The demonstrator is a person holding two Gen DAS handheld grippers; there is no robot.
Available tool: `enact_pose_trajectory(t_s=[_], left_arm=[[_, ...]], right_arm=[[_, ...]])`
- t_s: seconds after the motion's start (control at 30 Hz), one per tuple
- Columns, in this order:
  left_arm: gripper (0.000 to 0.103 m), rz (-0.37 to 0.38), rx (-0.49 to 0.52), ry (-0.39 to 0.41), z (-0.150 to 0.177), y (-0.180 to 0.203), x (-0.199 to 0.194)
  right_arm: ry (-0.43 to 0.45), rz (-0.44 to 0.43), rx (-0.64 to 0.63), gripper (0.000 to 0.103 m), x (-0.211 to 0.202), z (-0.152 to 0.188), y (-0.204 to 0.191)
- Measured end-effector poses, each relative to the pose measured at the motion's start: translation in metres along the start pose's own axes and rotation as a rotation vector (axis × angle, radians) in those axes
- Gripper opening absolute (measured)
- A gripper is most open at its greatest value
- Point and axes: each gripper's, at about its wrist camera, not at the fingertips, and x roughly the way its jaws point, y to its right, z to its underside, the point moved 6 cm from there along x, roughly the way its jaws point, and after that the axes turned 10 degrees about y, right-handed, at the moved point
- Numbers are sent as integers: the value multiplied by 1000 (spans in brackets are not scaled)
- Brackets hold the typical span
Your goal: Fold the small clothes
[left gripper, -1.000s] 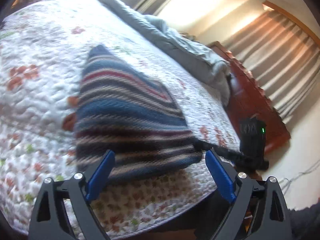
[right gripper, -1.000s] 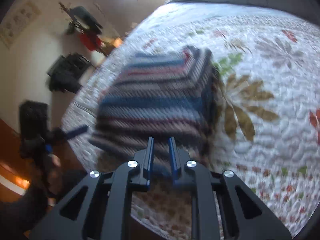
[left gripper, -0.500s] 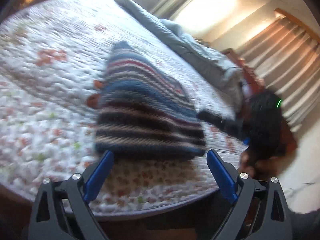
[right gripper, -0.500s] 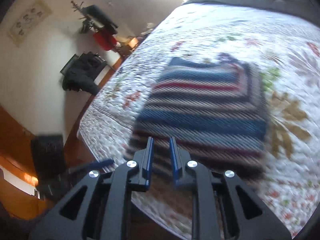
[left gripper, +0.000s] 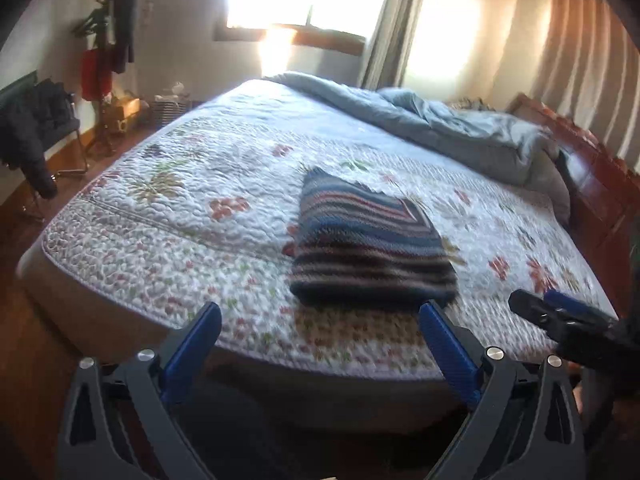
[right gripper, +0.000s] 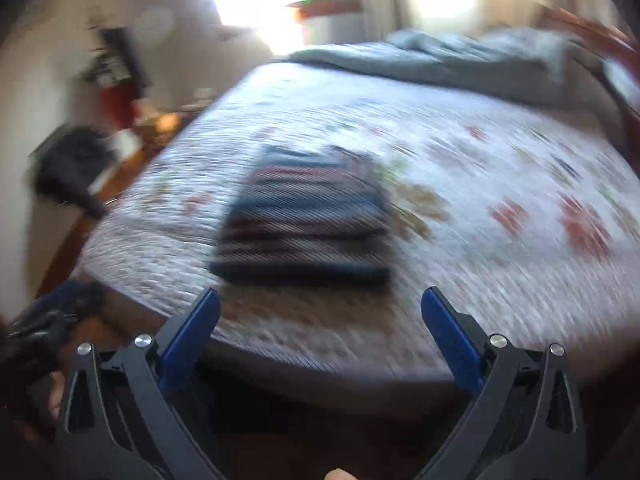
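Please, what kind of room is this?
Most likely a bedroom: a large bed with a floral quilt, a rumpled grey duvet, and a coat stand near the window.

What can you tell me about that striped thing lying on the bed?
The striped garment looks knitted, with bands of blue, dark navy, cream and red. It is folded into a thick, neat rectangle lying flat on the floral quilt, near the bed's foot edge. Only the quilt touches it; both grippers are open and clear of it.
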Motion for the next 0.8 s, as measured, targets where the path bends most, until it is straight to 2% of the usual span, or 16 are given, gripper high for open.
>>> enact_pose_trajectory(t_s=[0.1,0.2,0.27,0.33,0.4,0.5,0.8], left_arm=[[99,80,5,-33,5,19,-20],[99,116,10,-29,6,35,-42],[99,121,25,-25,8,47,-55],[99,116,47,-26,11,57,-62],[99,80,78,-28,18,65,-67],[99,62,65,-41,24,66,-69],[99,11,54,-42,19,47,-66]], right_arm=[[-23,71,7,100,-21,14,10],[-31,32,-16,100,-46,17,8],[26,15,-19,100,-67,13,6],[66,6,-30,100,-82,10,2],[85,-1,-48,100,-92,9,-2],[97,0,-65,100,-97,8,-5],[77,-26,-64,100,-87,9,-8]])
